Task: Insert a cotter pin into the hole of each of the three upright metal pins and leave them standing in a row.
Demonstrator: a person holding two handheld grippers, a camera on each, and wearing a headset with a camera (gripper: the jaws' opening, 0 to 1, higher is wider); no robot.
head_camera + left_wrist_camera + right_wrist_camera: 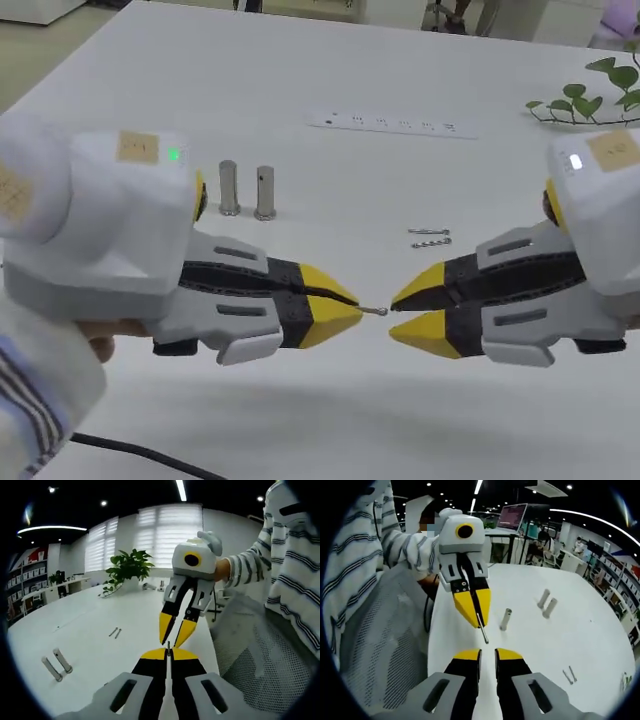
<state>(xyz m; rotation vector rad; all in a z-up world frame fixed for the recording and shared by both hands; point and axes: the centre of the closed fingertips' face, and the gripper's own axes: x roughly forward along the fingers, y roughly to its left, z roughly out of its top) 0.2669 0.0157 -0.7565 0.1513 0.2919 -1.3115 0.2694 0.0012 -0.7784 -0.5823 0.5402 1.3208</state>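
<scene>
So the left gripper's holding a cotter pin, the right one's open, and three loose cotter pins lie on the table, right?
No: two loose cotter pins lie on the table, not three; the head view shows it. The rest stands: the left gripper is shut on a cotter pin and the right gripper has its jaws open.

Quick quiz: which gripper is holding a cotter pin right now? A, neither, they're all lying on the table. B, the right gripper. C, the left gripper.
C: the left gripper is shut on a cotter pin, whose tip pokes out past its yellow jaws. The right gripper faces it with its jaws apart and nothing between them.
</scene>
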